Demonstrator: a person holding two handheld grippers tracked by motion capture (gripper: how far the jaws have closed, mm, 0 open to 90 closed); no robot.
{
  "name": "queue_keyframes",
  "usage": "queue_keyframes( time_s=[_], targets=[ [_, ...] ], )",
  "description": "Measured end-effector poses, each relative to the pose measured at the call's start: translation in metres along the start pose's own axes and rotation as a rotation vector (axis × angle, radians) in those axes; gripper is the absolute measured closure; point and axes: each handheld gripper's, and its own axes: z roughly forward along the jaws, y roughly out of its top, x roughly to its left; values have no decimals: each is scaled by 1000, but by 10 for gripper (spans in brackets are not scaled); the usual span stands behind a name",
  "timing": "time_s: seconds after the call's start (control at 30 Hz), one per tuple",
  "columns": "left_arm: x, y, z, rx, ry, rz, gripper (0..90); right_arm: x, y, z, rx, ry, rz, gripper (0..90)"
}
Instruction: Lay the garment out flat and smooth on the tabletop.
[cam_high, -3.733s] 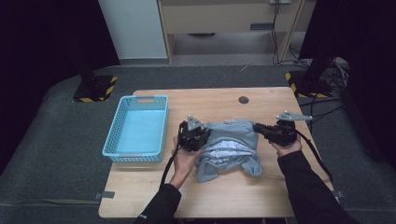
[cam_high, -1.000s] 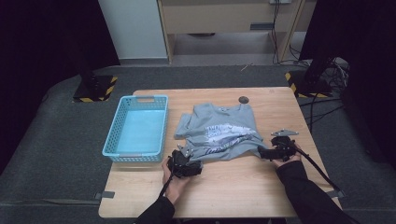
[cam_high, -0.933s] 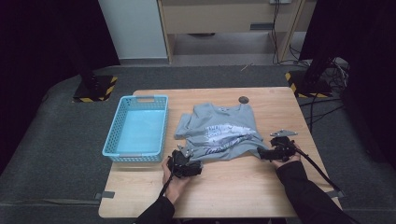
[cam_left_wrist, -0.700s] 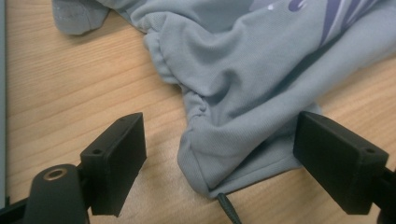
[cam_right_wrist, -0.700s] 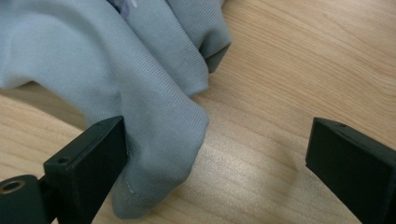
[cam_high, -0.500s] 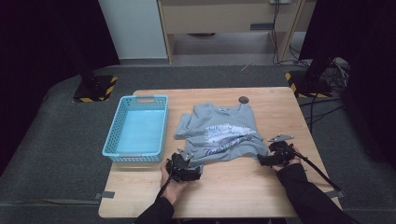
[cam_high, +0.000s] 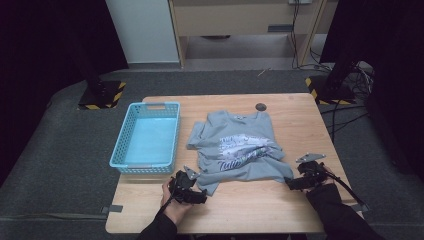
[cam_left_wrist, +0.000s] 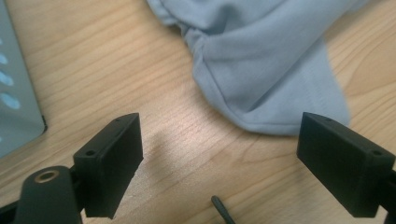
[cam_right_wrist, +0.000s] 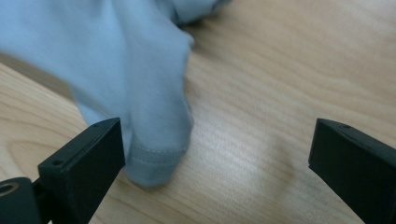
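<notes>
High view gives me the light-blue printed T-shirt spread on the wooden table, its near hem just ahead of both sets of jaws. My left gripper stands wide open, a hem corner beyond its tips, nothing held. My right gripper gapes too, a fold lying against its left jaw, ungripped. A blue basket sits left.
</notes>
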Motion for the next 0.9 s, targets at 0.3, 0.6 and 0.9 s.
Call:
queue_keyframes(
  time_s=[0.3,0.6,0.9],
  targets=[
    [-7,10,21,-58,26,-66,139,2,15,4,-127,-13,45,57],
    [-19,9,24,-29,65,16,124,8,17,20,-38,-21,6,59],
    [-11,-5,5,46,49,111,102,7,3,7,3,2,-50,52]
  ],
)
